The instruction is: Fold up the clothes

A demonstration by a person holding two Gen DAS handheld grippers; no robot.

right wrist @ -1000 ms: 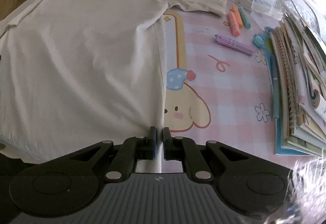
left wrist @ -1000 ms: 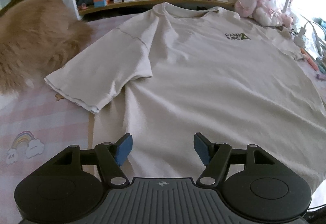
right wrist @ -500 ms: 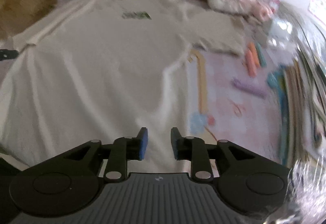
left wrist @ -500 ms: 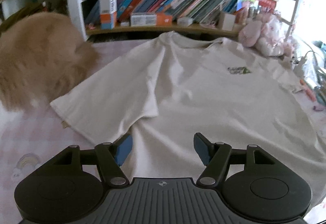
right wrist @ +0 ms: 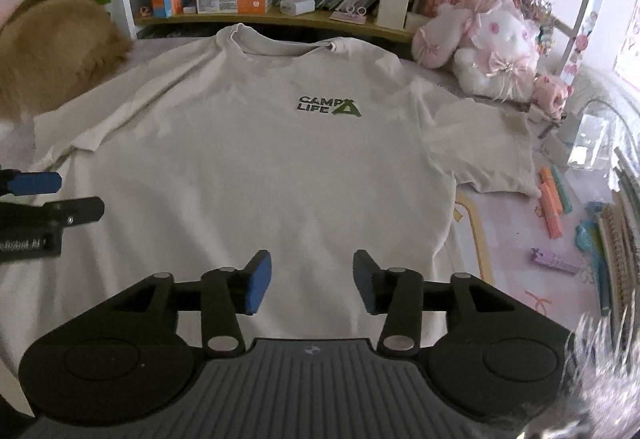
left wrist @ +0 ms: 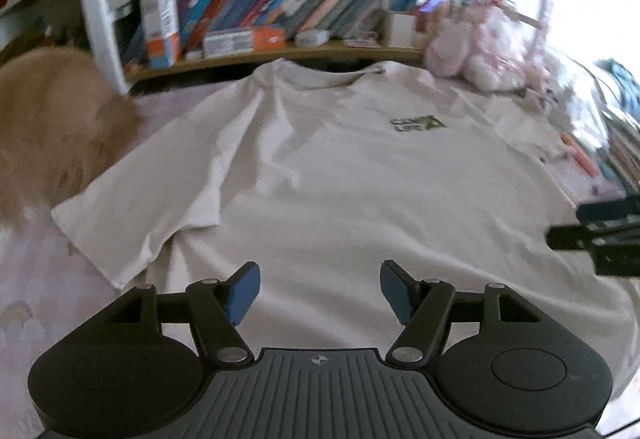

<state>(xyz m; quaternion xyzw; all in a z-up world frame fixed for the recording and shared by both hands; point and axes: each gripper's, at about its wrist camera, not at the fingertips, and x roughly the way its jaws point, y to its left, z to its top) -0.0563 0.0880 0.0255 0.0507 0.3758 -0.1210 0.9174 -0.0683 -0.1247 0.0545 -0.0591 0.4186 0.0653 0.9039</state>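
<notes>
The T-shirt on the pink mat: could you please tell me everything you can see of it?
The T-shirt is cream, soft-looking cotton, short-sleeved with a ribbed round collar and a dark green "CAMP LIFE" chest print. It lies flat, front up and unfolded, lightly wrinkled, collar toward the bookshelf, both sleeves spread out on the pink mat. Neither tongs grip it.

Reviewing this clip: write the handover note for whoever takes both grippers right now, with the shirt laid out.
Left gripper: jaws open, nothing between them.
Right gripper: jaws opening, empty.
T-shirt: spread flat and face up on the pink mat, collar toward the bookshelf, both sleeves out to the sides.
Done: shirt laid out.
Left: every fold; none is visible yet.
</notes>
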